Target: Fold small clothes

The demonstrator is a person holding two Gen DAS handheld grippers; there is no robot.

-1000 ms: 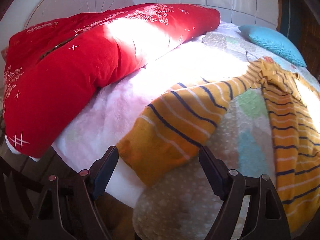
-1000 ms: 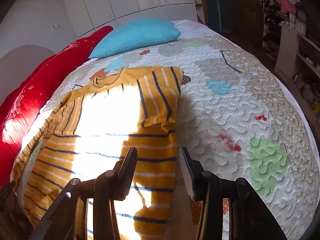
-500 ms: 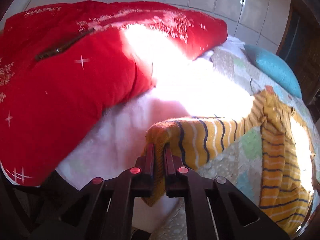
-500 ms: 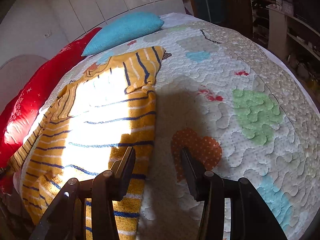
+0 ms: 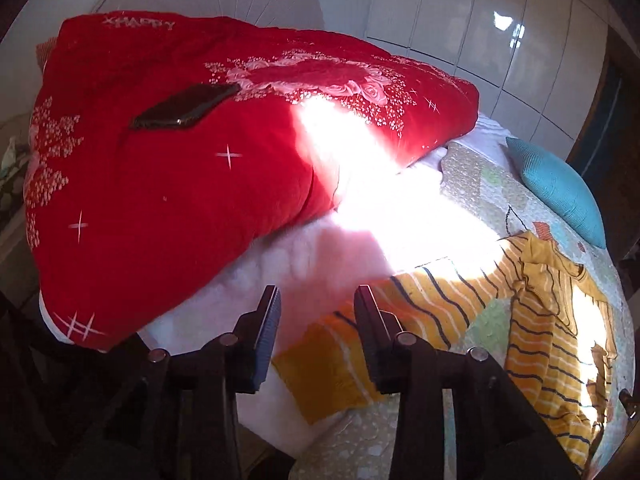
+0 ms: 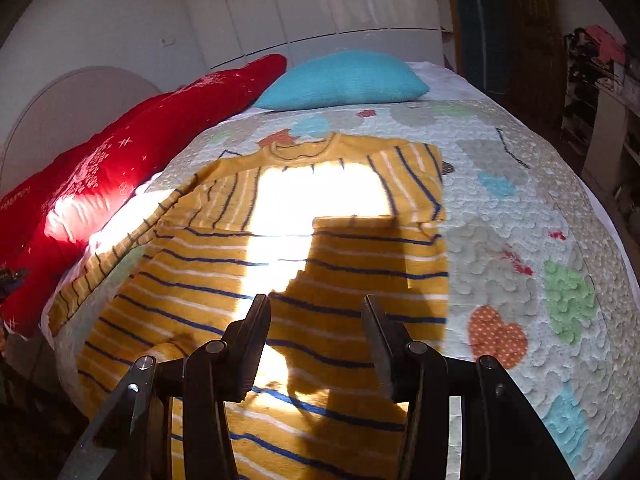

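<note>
A yellow sweater (image 6: 224, 288) with blue and white stripes lies flat on the bed, its right sleeve (image 6: 416, 176) folded across the chest. Its left sleeve (image 5: 400, 312) stretches out to the side, the cuff resting on the white blanket by the bed's edge. My left gripper (image 5: 318, 296) hangs just above that cuff. Its jaws are opening and grip nothing; the cuff lies below the right finger. Over the sweater's lower body my right gripper (image 6: 315, 304) stands open with nothing between its fingers.
A big red quilt (image 5: 160, 180) with a dark phone (image 5: 184, 106) on it fills the left side. A teal cushion (image 6: 340, 80) sits at the head of the patterned bedspread (image 6: 540, 240). White fluffy blanket (image 5: 320, 248) borders the bed edge. Shelves (image 6: 600, 80) stand far right.
My left gripper, shut on the sleeve cuff half a second ago, has let go and risen; the cuff lies on the bed. The right gripper has shifted left over the sweater body.
</note>
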